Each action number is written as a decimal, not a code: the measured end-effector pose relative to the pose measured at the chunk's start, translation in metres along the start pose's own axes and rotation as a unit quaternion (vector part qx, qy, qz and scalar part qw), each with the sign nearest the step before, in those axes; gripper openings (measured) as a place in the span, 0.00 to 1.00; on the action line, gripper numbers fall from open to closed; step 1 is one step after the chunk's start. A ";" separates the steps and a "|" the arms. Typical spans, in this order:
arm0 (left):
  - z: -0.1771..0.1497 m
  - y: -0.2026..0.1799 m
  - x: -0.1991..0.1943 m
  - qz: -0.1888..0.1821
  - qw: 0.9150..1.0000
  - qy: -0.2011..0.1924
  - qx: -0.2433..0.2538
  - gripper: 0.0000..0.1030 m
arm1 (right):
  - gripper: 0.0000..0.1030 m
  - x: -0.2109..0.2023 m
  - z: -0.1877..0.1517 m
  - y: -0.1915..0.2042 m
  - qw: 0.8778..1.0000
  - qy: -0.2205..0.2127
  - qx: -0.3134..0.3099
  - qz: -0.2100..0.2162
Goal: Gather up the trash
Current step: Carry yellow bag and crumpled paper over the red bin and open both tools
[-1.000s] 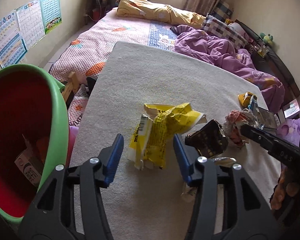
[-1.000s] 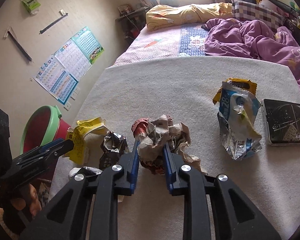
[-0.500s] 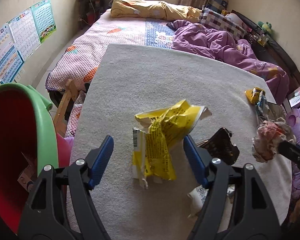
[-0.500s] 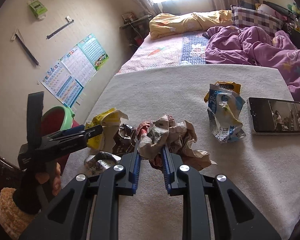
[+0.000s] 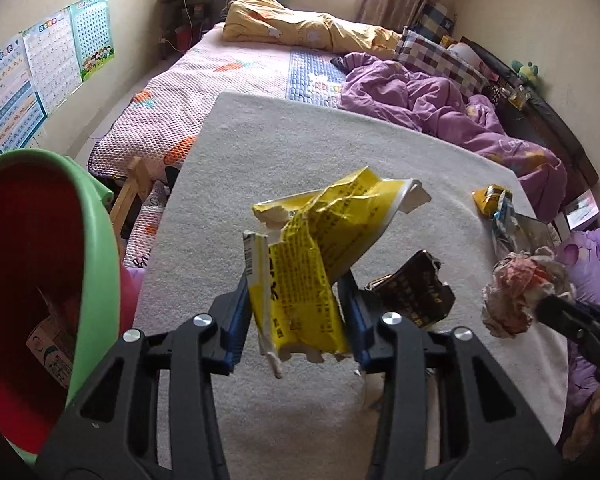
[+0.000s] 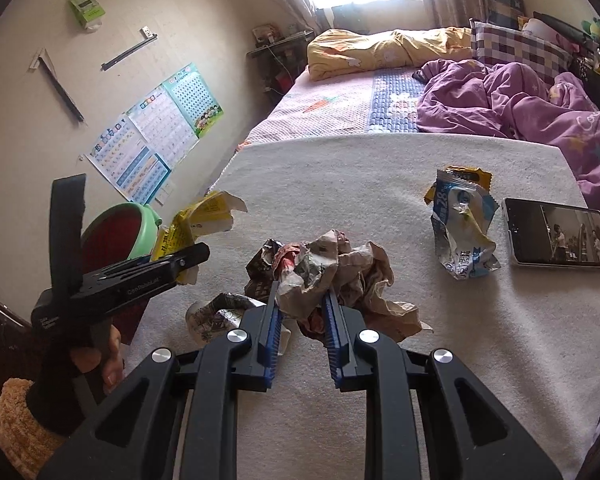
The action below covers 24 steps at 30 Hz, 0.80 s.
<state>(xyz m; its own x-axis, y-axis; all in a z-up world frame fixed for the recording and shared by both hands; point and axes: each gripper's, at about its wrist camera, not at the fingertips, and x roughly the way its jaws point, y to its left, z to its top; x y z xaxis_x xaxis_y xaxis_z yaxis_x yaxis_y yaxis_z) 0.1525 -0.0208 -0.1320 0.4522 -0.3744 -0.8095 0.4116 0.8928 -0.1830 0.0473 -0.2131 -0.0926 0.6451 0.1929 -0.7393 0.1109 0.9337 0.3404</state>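
My left gripper [image 5: 296, 312] is shut on a torn yellow wrapper [image 5: 320, 248] and holds it above the white-towelled table [image 5: 284, 152]; the wrapper also shows in the right wrist view [image 6: 198, 220]. My right gripper [image 6: 302, 308] is shut on a crumpled paper ball [image 6: 332, 268], lifted off the table; the ball also shows in the left wrist view [image 5: 520, 296]. A green bin with a red liner [image 5: 32, 264] stands at the table's left edge. A dark crumpled wrapper [image 5: 416, 296] lies on the table.
A blue-white wrapper [image 6: 462, 232] over a yellow one and a phone [image 6: 560, 236] lie at the table's right. A crumpled white wrapper [image 6: 216, 316] lies near the front edge. A bed with purple bedding [image 6: 500, 96] stands behind the table.
My left gripper has closed on the yellow wrapper and lifted it off the table. My right gripper has risen with the paper ball held in it.
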 end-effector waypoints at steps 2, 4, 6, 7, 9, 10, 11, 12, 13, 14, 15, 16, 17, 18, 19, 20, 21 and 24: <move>-0.001 0.002 -0.015 0.003 1.000 -0.015 -0.008 0.39 | 0.19 0.000 0.000 0.004 1.000 -0.003 -0.005 0.001; -0.003 0.005 -0.030 0.010 0.999 -0.029 -0.016 0.39 | 0.19 -0.001 0.000 0.009 1.000 -0.010 -0.010 -0.001; -0.005 0.008 -0.042 0.021 0.999 -0.041 -0.021 0.39 | 0.19 -0.002 0.001 0.015 1.000 -0.018 -0.016 -0.002; -0.005 0.011 -0.046 0.025 0.998 -0.046 -0.021 0.39 | 0.19 -0.002 0.002 0.018 1.000 -0.023 -0.019 -0.002; -0.006 0.015 -0.054 0.035 0.998 -0.054 -0.022 0.39 | 0.19 -0.001 0.005 0.025 0.999 -0.026 -0.025 0.000; -0.006 0.018 -0.056 0.040 0.997 -0.057 -0.023 0.39 | 0.19 0.001 0.006 0.028 0.999 -0.026 -0.028 0.003; -0.007 0.021 -0.058 0.044 0.997 -0.059 -0.024 0.39 | 0.19 0.003 0.006 0.033 0.999 -0.024 -0.032 0.005; -0.008 0.025 -0.061 0.048 0.997 -0.060 -0.027 0.39 | 0.19 0.005 0.007 0.036 0.999 -0.023 -0.035 0.008; -0.008 0.028 -0.063 0.051 0.996 -0.060 -0.030 0.39 | 0.19 0.008 0.008 0.041 0.999 -0.020 -0.038 0.012; -0.010 0.032 -0.065 0.055 0.996 -0.061 -0.034 0.39 | 0.19 0.011 0.008 0.046 0.999 -0.017 -0.042 0.016; -0.011 0.037 -0.067 0.059 0.996 -0.063 -0.038 0.39 | 0.19 0.014 0.009 0.052 0.999 -0.015 -0.046 0.019; -0.013 0.042 -0.070 0.063 0.995 -0.064 -0.042 0.39 | 0.19 0.017 0.008 0.057 0.998 -0.012 -0.051 0.023; -0.015 0.047 -0.073 0.068 0.994 -0.066 -0.046 0.39 | 0.19 0.021 0.009 0.063 0.998 -0.010 -0.055 0.026; -0.017 0.051 -0.076 0.072 0.994 -0.067 -0.050 0.39 | 0.19 0.023 0.009 0.068 0.998 -0.008 -0.059 0.029; -0.019 0.056 -0.079 0.078 0.993 -0.069 -0.054 0.39 | 0.19 0.026 0.009 0.073 0.997 -0.007 -0.064 0.033; -0.020 0.061 -0.081 0.083 0.992 -0.071 -0.057 0.39 | 0.20 0.028 0.009 0.078 0.997 -0.006 -0.068 0.036; -0.022 0.066 -0.085 0.089 0.991 -0.073 -0.061 0.39 | 0.20 0.030 0.010 0.083 0.997 -0.006 -0.072 0.040; -0.025 0.081 -0.094 0.107 0.988 -0.082 -0.073 0.39 | 0.20 0.035 0.012 0.097 0.995 -0.005 -0.085 0.048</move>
<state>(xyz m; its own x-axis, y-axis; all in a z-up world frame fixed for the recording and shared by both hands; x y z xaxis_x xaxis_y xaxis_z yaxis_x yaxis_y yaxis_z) 0.1238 0.0932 -0.0850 0.6432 -0.1973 -0.7399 0.1793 0.9782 -0.1050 0.0897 -0.1192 -0.0788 0.6549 0.2805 -0.7017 -0.0799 0.9490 0.3049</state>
